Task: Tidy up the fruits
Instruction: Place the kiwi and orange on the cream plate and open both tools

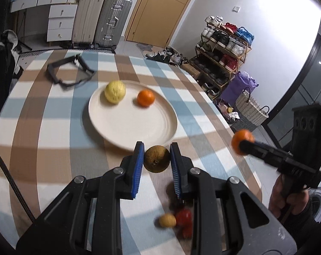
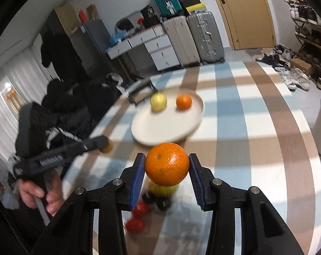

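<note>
A white plate [image 1: 126, 127] on the checked tablecloth holds a yellow fruit [image 1: 114, 91] and an orange [image 1: 146, 98]; the plate also shows in the right wrist view [image 2: 160, 127]. My left gripper [image 1: 156, 159] is shut on a brown-green kiwi-like fruit [image 1: 156, 159], held just short of the plate's near rim. My right gripper [image 2: 167, 167] is shut on an orange [image 2: 167, 163] above the table, near the plate's front. The right gripper with its orange [image 1: 242, 141] shows at right in the left wrist view.
Loose fruits lie on the cloth below the grippers: red ones [image 2: 137, 216], a small yellow one [image 1: 167, 220], dark ones [image 2: 160, 199]. A black frame-like object [image 1: 69, 72] lies behind the plate. Suitcases, drawers and a shoe rack stand around the table.
</note>
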{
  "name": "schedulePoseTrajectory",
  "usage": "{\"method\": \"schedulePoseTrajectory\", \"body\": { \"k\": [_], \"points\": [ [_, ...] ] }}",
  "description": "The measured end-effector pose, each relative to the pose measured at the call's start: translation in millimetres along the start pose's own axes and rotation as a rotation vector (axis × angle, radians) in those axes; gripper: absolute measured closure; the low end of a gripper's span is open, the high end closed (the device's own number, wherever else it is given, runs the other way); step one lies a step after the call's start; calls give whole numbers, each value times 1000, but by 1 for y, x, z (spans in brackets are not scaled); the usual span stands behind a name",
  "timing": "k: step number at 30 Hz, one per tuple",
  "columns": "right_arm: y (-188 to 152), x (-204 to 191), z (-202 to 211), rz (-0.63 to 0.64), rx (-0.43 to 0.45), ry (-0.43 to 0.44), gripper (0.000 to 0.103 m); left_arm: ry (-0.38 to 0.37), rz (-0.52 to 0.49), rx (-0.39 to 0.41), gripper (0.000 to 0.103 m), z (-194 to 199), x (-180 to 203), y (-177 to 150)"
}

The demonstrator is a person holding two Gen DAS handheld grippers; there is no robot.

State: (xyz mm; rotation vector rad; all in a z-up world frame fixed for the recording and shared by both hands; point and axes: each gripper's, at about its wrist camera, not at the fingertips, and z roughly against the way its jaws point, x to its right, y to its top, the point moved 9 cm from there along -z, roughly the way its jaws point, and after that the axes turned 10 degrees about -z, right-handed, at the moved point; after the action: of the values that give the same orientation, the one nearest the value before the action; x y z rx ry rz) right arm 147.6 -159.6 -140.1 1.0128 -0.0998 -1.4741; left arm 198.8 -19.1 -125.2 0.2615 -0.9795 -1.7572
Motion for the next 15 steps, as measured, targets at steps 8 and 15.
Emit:
{"method": "schedulePoseTrajectory", "body": {
  "k": [8,15],
  "points": [
    [91,-12,-16,-29,33,83,61,55,-16,32,81,-31,-24,56],
    [131,-31,-75,24,-31,92,61,132,-8,24,81,-62,-65,73]
  ]
}}
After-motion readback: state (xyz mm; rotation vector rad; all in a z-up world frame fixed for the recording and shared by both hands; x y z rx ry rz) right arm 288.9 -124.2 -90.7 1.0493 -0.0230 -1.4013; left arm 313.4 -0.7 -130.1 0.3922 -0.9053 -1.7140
